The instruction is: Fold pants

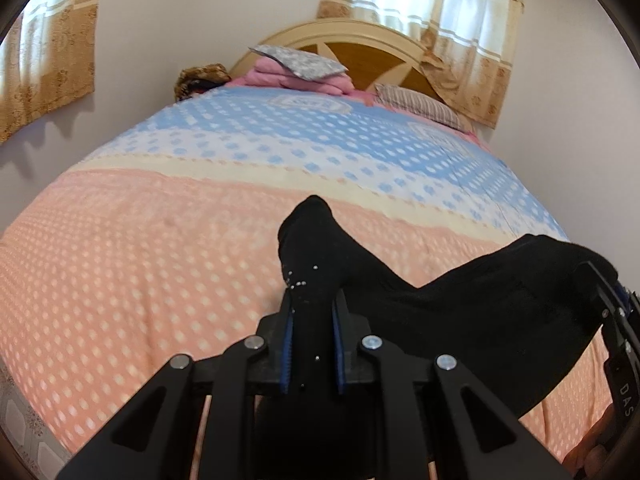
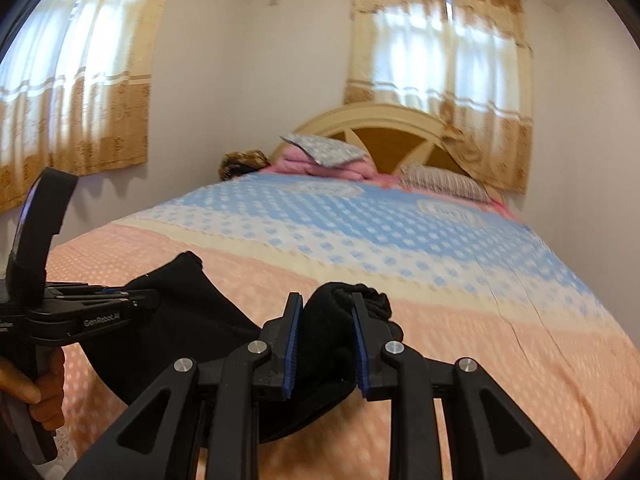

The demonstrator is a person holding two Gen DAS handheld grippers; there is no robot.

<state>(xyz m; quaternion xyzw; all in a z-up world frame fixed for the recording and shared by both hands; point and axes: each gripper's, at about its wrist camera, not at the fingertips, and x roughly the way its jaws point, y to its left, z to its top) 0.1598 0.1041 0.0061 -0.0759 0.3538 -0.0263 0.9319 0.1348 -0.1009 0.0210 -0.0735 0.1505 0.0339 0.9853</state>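
Left wrist view: the left gripper (image 1: 314,308) is clenched on a bunched fold of the black pants (image 1: 460,300), whose cloth rises past the blue pads to a rounded peak and sags away to the right, toward the right gripper (image 1: 616,320) at the frame's edge. In the right wrist view the right gripper (image 2: 326,340) grasps a thick wad of the same pants (image 2: 180,312) between its pads, and the cloth hangs in a dark swag over to the left gripper (image 2: 132,300), held by a hand (image 2: 36,384) at the lower left. Taking the bedspread (image 1: 140,260) as the landmark, the pants are lifted above its near, peach-coloured band — close to the foot edge. Beyond them the blue-and-white part of the bedspread (image 2: 400,220) lies bare and flat as far as the headboard (image 2: 384,128), where a pink folded blanket (image 2: 348,168) and pillows sit. The spread's left edge runs just beside the wall; its right edge falls away near the frame border — wide room lies ahead.
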